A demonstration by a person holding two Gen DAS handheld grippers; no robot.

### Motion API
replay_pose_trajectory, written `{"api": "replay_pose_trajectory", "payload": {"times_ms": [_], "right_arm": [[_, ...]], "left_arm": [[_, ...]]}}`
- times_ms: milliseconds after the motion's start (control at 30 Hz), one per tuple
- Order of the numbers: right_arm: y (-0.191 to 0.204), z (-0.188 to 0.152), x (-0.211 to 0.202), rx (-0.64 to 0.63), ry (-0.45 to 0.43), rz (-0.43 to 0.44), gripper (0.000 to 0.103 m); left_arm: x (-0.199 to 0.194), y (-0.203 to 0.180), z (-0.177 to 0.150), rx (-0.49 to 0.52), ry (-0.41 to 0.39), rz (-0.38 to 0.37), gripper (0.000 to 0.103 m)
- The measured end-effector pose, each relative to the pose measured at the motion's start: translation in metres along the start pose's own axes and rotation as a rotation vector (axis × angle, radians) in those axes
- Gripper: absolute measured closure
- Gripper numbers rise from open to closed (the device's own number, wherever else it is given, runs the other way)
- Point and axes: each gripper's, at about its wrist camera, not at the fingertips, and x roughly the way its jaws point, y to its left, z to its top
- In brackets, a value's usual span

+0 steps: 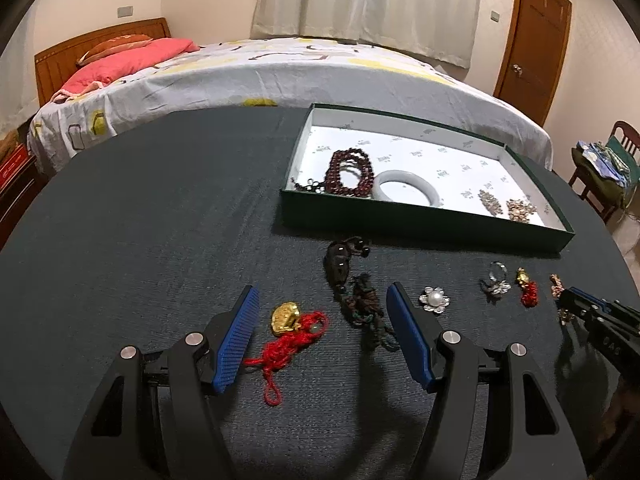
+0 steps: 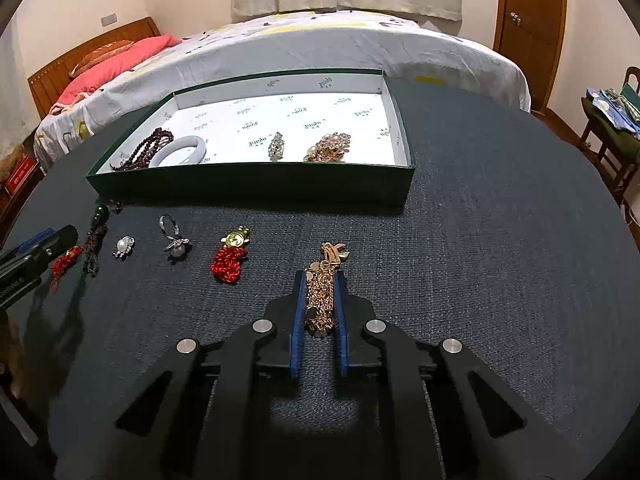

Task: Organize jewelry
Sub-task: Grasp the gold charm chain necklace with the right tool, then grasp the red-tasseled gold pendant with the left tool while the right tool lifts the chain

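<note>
A green box with a white lining holds dark red beads, a pale bangle and two sparkly pieces. On the dark table lie a gold charm on red cord, a dark beaded cord, a pearl flower brooch, a ring and a small gold and red charm. My left gripper is open over the gold charm and dark cord. My right gripper is shut on a gold chain necklace lying on the table.
A bed with a patterned sheet and pink pillow stands behind the table. A wooden door is at the back right. A chair with folded cloth stands to the right.
</note>
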Motion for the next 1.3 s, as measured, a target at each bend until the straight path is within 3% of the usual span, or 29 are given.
{"api": "replay_pose_trajectory", "payload": {"times_ms": [300, 733, 967, 1067, 1300], "right_arm": [[-0.001, 0.0, 0.0, 0.011, 0.0, 0.022, 0.09], [0.002, -0.001, -0.001, 0.018, 0.004, 0.044, 0.09], [0.002, -0.002, -0.001, 0.027, 0.003, 0.055, 0.09], [0.002, -0.002, -0.002, 0.03, 0.0, 0.059, 0.09], [0.002, -0.003, -0.005, 0.034, -0.014, 0.062, 0.09]], "left_arm": [[0.005, 0.012, -0.005, 0.012, 0.029, 0.031, 0.048], [0.008, 0.012, -0.012, 0.036, 0.079, 0.0, 0.074], [0.005, 0.013, -0.014, 0.029, 0.077, -0.019, 0.079], [0.003, 0.012, -0.014, 0.035, 0.07, -0.029, 0.09], [-0.001, 0.012, -0.014, 0.038, 0.051, -0.044, 0.092]]}}
